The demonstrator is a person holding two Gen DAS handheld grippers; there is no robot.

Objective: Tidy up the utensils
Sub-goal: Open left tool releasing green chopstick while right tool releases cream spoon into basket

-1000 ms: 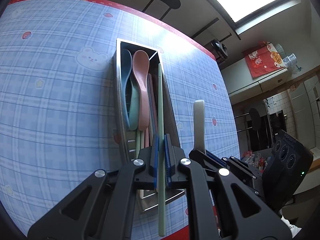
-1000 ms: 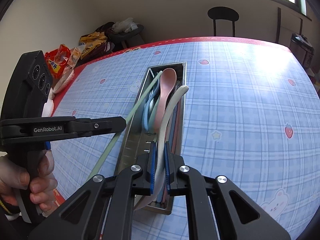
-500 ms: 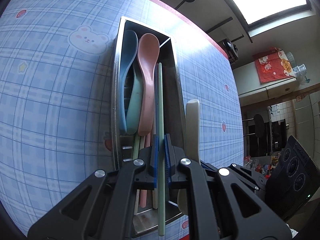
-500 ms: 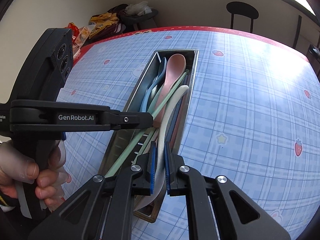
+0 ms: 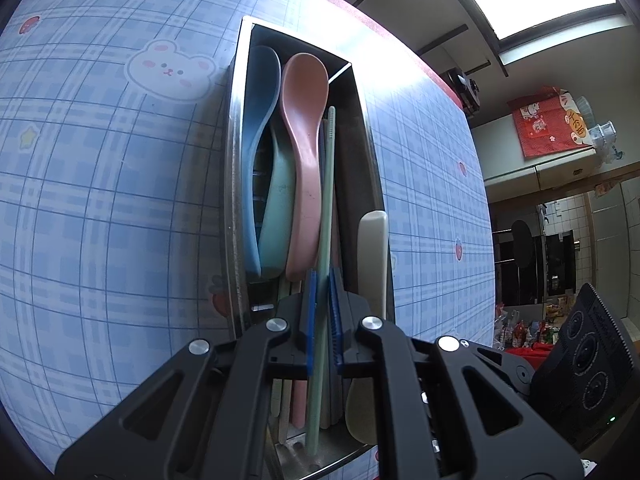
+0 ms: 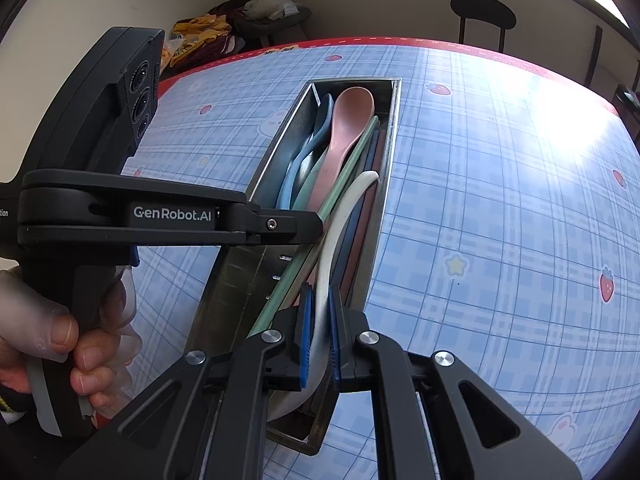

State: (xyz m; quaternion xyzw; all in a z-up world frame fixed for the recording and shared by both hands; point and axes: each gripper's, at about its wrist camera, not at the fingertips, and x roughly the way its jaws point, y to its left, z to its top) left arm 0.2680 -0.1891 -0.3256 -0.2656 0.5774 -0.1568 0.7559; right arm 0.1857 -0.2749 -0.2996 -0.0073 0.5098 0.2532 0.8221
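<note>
- The left tongs (image 5: 322,316) are clamped on a pale green chopstick (image 5: 326,216), which lies lengthwise inside the metal tray (image 5: 236,168).
- The right tongs (image 6: 318,340) are clamped on the handle of a white spoon (image 6: 340,216), whose far end reaches into the same tray.
- In the tray lie a pink spoon (image 5: 304,128), a blue spoon (image 5: 260,120) and a teal spoon (image 5: 278,208), side by side.
- The tray sits on the blue checked tabletop (image 5: 100,200).
- A hand (image 6: 60,340) holds the left tongs' grip.
</note>
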